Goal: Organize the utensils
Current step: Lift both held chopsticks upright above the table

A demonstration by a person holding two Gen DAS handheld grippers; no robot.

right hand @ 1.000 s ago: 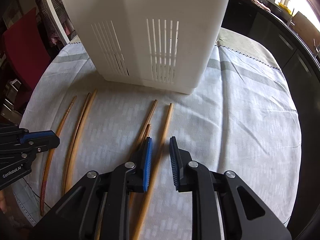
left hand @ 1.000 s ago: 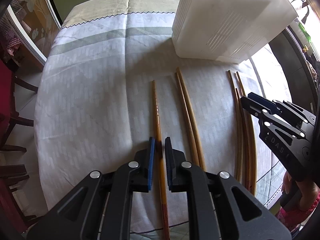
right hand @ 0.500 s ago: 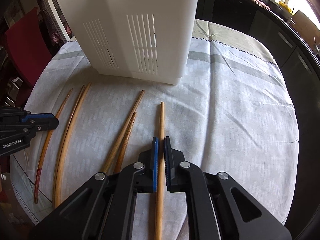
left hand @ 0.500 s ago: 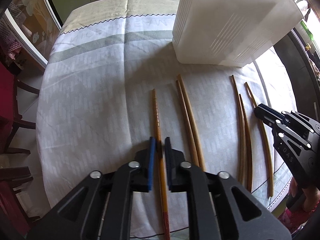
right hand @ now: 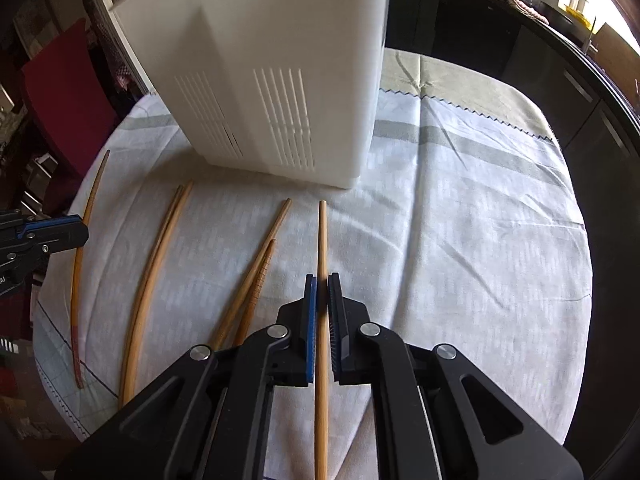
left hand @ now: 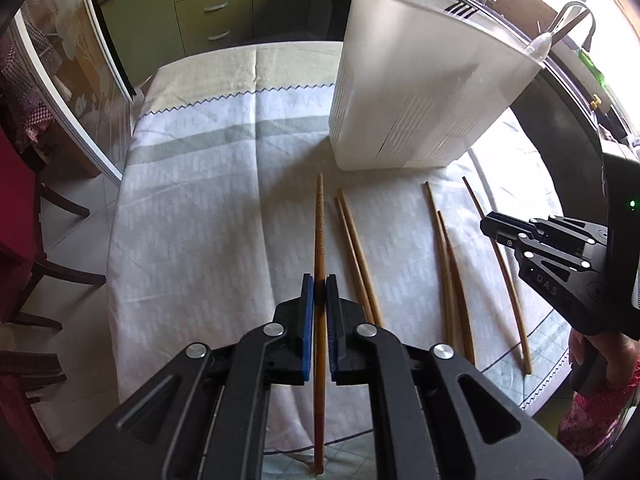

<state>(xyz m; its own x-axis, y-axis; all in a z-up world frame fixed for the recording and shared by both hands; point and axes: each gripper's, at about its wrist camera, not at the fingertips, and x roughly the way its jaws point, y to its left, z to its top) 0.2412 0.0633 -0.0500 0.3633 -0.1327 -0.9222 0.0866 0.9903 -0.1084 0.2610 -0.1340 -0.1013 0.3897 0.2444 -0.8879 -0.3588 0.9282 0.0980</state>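
Note:
My left gripper (left hand: 317, 286) is shut on a dark brown ridged chopstick (left hand: 319, 236) and holds it above the cloth. My right gripper (right hand: 322, 286) is shut on a light bamboo chopstick (right hand: 322, 240), also lifted. A tall white slotted utensil holder (left hand: 420, 92) stands upright at the back of the table; it also shows in the right wrist view (right hand: 272, 76). A pair of chopsticks (left hand: 356, 248) and another pair (left hand: 448, 264) lie on the cloth between the grippers. The right gripper shows at the right in the left wrist view (left hand: 492, 228).
A round table under a white cloth (left hand: 200, 208) with a grey stripe. Dark wooden chairs (left hand: 24, 240) stand at the left. Green cabinets (left hand: 192, 4) are behind. A dark counter (right hand: 560, 80) runs along the right.
Both grippers have risen, each with its chopstick. The right gripper closed on the bamboo chopstick, which earlier lay loose between its fingers. More of the holder's rim now shows.

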